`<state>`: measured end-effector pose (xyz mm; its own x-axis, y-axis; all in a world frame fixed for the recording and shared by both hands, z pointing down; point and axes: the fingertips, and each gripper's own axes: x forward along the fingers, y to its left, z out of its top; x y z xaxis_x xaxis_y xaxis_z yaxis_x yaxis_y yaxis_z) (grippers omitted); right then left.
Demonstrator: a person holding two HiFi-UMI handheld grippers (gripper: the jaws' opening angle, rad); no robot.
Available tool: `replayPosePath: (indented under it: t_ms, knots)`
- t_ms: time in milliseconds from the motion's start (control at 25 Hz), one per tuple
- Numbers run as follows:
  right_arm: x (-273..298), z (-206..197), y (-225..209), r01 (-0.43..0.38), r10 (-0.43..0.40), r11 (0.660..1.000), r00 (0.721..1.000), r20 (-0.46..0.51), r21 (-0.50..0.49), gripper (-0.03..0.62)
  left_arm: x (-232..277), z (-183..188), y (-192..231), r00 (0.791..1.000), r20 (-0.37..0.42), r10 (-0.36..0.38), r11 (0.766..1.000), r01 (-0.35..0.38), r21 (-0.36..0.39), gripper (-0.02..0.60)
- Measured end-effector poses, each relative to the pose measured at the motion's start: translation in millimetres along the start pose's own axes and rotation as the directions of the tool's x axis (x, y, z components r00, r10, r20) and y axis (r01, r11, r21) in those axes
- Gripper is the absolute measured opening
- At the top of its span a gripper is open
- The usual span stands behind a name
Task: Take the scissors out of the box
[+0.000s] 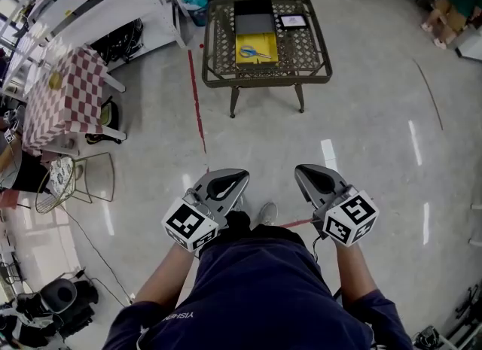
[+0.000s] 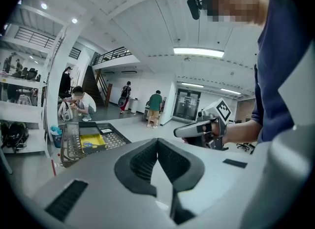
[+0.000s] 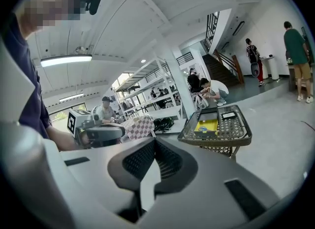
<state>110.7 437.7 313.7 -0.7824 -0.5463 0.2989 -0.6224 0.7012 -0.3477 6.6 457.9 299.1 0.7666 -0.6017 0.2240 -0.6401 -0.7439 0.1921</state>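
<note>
The left tool [image 1: 228, 183] and the right tool [image 1: 313, 178] are held side by side at waist height over the floor [image 1: 376, 153]. Each has its jaws pressed together with nothing between them, as each tool's own view shows plainly. Both point ahead toward a dark wire-mesh surface [image 1: 305, 51] that stands well apart from them, straight in front and a little nearer the left tool's line. On it, at the edge nearest the tools, sits the open yellow box [image 1: 260, 38], and the scissors [image 1: 256, 53] lie flat inside it. They have bright blue handle loops and slim pale metal blades, which seem closed. Their long axis runs crosswise to the way the tools point. The handles are on the left tool's side and the blade tips point toward the right tool's side, angled slightly back toward the tools. Just beyond the box lies a black tray [image 1: 254, 16].
</note>
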Motion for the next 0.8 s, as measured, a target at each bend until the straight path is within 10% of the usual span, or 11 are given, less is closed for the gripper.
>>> replayPosePath:
  t_ms: [800]
  knots:
    - [133, 39, -70, 0.016, -0.015, 1.0, 0.998, -0.054, 0.025, 0.018, 48, 12, 152, 1.0, -0.002, -0.021, 0.999, 0.021, -0.029, 0.025]
